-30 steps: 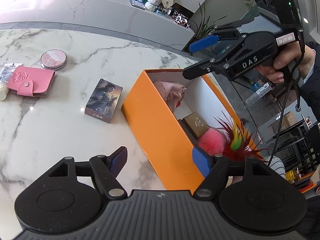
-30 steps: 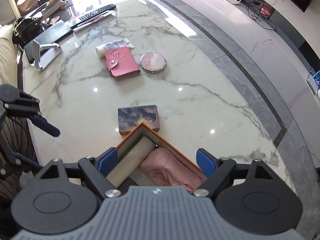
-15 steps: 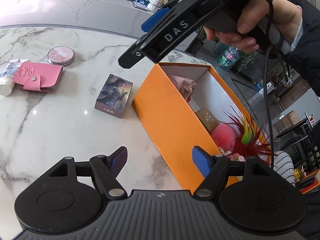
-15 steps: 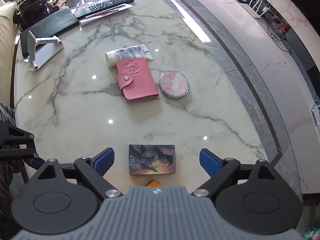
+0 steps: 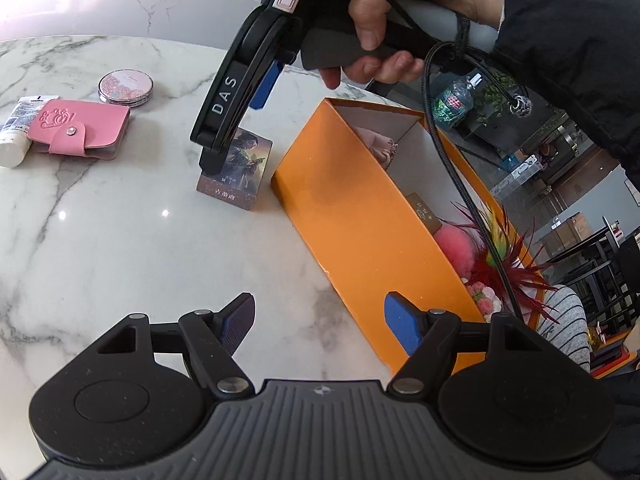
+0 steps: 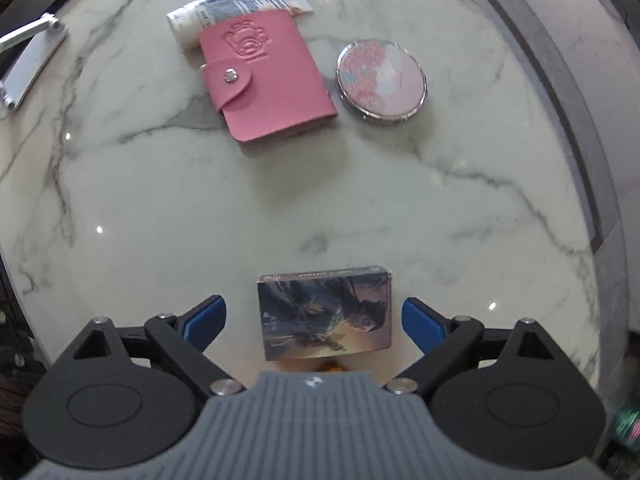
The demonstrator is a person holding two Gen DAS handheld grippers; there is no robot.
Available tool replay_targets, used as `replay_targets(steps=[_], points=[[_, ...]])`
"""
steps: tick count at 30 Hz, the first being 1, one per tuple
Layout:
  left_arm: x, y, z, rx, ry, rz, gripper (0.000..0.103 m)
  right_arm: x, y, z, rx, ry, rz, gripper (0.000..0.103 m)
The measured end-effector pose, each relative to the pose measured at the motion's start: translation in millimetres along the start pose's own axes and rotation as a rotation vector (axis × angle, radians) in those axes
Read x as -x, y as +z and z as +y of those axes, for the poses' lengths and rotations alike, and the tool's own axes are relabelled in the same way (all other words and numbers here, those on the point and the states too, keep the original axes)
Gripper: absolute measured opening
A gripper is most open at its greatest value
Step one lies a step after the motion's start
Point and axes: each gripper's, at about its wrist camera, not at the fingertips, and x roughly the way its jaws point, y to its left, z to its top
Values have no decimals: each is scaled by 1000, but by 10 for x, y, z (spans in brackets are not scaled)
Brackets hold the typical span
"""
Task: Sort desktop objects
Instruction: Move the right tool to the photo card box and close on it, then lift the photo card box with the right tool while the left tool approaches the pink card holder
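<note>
While the marble worktop [image 6: 360, 208] fills most of both views, an orange box [image 5: 360, 216] sits just beyond the left gripper [image 5: 320, 320], whose fingers are spread wide with nothing between them. That box already contains a pink pouch, a small brown box and feathered toys. Between the wide-spread fingers of the right gripper [image 6: 314, 318] lies a picture-printed card box [image 6: 325, 314], flat on the worktop, with clear gaps to the blue pads on both sides. Farther ahead of these fingers rest a pink card wallet [image 6: 264, 80], a round compact [image 6: 382, 80] to its right, and a white tube [image 6: 236, 6] partly tucked under the wallet. The step appears to be picking up the card box. To do it well, the fingers should settle low on both short edges, centred, before closing evenly. In the left view, the right hand [image 5: 400, 28] grips the handle from above, tilting the tool steeply downward over the card box.
</note>
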Motion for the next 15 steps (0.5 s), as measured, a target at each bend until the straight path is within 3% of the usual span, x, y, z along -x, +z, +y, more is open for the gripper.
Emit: replay_targets(steps=[5, 10, 15], points=[[17, -3, -4, -3, -16, -4, 84, -134, -86, 171, 289, -139, -49, 99], [1, 7, -1, 1, -14, 2, 84, -252, -93, 20, 162, -44, 11, 100], [-11, 5, -4, -1, -15, 5, 84, -393, -105, 16, 162, -56, 62, 100]])
